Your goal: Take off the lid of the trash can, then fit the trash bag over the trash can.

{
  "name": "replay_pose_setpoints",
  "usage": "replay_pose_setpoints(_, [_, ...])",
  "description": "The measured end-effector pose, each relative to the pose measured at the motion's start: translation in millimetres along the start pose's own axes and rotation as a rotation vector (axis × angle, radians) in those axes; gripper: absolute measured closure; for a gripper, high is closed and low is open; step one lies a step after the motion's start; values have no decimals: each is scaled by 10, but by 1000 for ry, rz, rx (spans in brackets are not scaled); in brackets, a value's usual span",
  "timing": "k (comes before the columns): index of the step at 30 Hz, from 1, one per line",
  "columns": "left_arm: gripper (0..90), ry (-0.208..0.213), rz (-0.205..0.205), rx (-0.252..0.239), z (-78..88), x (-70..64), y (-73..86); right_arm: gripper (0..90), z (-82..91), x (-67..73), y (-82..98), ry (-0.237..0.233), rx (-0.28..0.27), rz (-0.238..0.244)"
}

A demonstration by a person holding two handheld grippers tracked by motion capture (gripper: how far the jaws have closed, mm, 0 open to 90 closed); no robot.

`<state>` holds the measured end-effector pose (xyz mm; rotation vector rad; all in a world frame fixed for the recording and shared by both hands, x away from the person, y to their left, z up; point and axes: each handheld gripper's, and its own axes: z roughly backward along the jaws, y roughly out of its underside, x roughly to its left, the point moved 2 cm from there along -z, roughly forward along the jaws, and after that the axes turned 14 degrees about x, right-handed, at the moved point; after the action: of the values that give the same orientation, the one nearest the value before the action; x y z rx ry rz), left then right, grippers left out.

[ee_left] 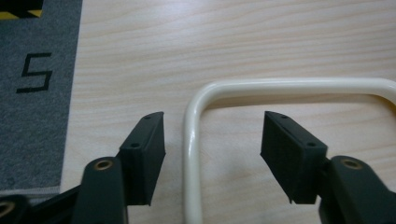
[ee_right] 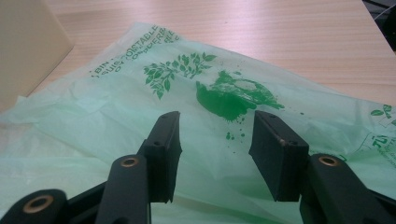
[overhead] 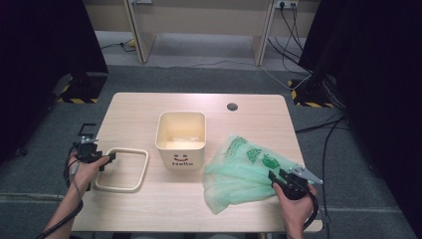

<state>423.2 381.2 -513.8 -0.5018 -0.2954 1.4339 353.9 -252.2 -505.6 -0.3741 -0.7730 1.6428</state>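
Straddling the cream bin ring (ee_left: 192,154) with my left gripper (ee_left: 212,140) spread, ring flat on the table; my right gripper (ee_right: 215,140) gapes over the green compostable bag (ee_right: 116,116). Bin (overhead: 180,137) unlined.

Wooden table (overhead: 149,107) carries ring (overhead: 122,170), bin (overhead: 180,139), bag (overhead: 244,172).

Cream ring frame (ee_left: 191,154) cut off bottom, right edges; bag (ee_right: 93,126) print partly unreadable.

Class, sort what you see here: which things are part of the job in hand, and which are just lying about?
In the job: cream ring frame, green bag, cream bin, left gripper, right gripper.
Lying about: floor cables, black stand base.
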Motion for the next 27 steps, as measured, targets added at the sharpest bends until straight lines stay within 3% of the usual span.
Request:
replay_pose_setpoints(1, [352,11,4,-27,-3,-23,60,520,5,3,-1,1,-3,-1])
replay_pose_setpoints(5, [325,28,-3,-61,-9,-72,161,514,15,4,-2,-3,-12,2])
replay_pose_setpoints(9, [320,42,10,-95,32,-90,197,511,25,11,-6,-2,-17,4])
replay_pose_setpoints(16, [287,38,-14,-146,95,-135,157,477,47,54,-32,-10,-38,31])
replay_pose_setpoints(21, [282,38,-25,-153,95,-137,160,423,47,137,-87,-46,-33,85])
replay_pose_setpoints(23, [284,43,-30,-157,104,-140,174,395,30,211,-132,-68,-23,144])
replay_pose_setpoints(27, [285,44,-29,-162,110,-132,181,374,5,300,-179,-96,-4,196])
